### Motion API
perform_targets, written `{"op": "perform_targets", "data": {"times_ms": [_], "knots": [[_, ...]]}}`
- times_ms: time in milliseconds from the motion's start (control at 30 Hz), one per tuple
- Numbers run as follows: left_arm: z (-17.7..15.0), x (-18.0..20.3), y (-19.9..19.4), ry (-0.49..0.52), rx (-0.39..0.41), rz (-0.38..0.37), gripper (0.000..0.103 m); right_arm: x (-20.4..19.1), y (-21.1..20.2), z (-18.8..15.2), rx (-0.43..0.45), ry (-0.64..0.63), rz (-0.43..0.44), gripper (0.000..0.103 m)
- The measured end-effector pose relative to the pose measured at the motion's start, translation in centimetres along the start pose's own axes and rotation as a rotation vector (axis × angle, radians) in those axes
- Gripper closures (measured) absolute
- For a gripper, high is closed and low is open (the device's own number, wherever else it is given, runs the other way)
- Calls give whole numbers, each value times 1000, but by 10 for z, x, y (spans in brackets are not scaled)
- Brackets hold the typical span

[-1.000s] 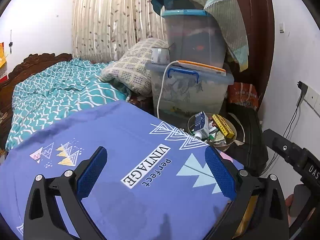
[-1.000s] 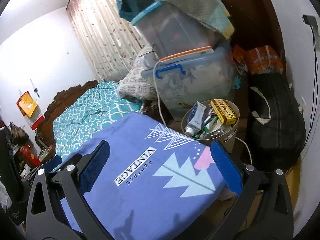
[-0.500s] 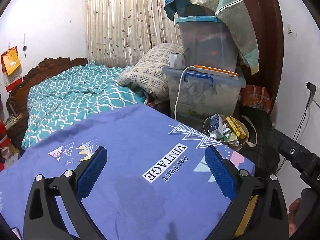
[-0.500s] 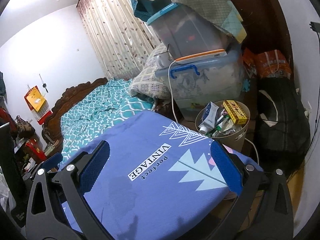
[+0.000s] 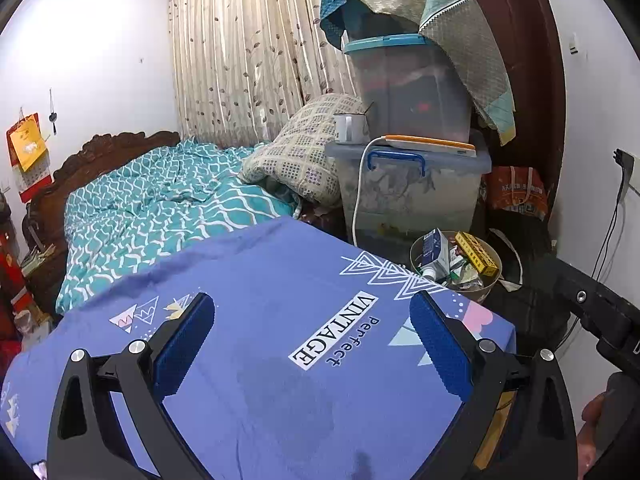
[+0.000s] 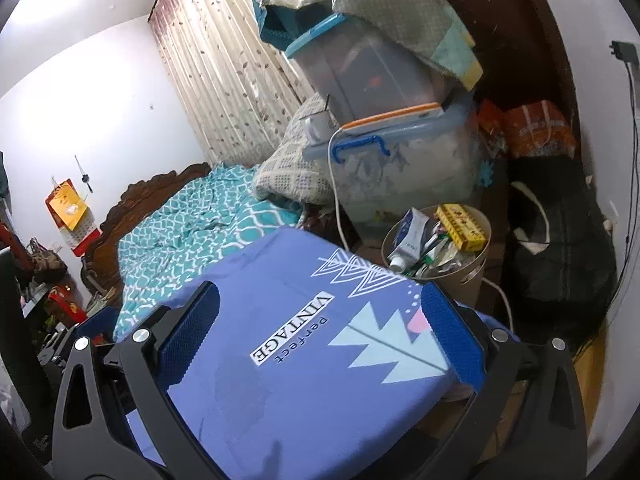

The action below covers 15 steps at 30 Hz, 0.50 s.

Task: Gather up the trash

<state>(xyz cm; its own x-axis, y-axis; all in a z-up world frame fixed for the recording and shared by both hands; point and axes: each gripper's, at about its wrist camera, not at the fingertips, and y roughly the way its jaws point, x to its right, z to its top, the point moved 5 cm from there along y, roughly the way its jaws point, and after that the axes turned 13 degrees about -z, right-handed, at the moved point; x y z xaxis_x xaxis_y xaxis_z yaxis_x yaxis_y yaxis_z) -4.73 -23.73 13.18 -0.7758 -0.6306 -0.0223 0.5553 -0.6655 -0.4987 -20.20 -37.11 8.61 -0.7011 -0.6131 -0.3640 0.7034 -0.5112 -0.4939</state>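
Observation:
A round tan bin [image 5: 486,292] [image 6: 472,276] stands on the floor past the table's far right corner. It is full of trash: a white-blue tube [image 6: 408,240], a yellow box [image 6: 462,226] and crumpled wrappers. My left gripper [image 5: 310,340] hangs open over the blue cloth with nothing between its blue pads. My right gripper [image 6: 320,332] is open too, above the same cloth, and holds nothing. Both are well short of the bin. The right gripper's black body [image 5: 600,312] shows at the right edge of the left wrist view.
A blue "Perfect VINTAGE" tablecloth [image 5: 260,320] [image 6: 312,380] covers the table below me. Behind the bin stand stacked plastic storage boxes [image 5: 408,188] with a white cable [image 5: 358,184], a black bag [image 6: 560,248] at right, and a bed with a teal quilt [image 5: 160,208] at left.
Both grippers have pulled back and risen from the bin; it now looks smaller and farther, and more of the bed and tablecloth is in view. Both stay open.

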Motion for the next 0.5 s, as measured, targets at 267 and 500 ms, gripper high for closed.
{"op": "perform_targets", "data": {"times_ms": [267,500], "knots": [[0,3,-1,4,14,-39,9,13,-12,5,69,32,-76,3],[1,5,-3,15,26,-61,9,17,-23,0,118,117,-79,3]]}}
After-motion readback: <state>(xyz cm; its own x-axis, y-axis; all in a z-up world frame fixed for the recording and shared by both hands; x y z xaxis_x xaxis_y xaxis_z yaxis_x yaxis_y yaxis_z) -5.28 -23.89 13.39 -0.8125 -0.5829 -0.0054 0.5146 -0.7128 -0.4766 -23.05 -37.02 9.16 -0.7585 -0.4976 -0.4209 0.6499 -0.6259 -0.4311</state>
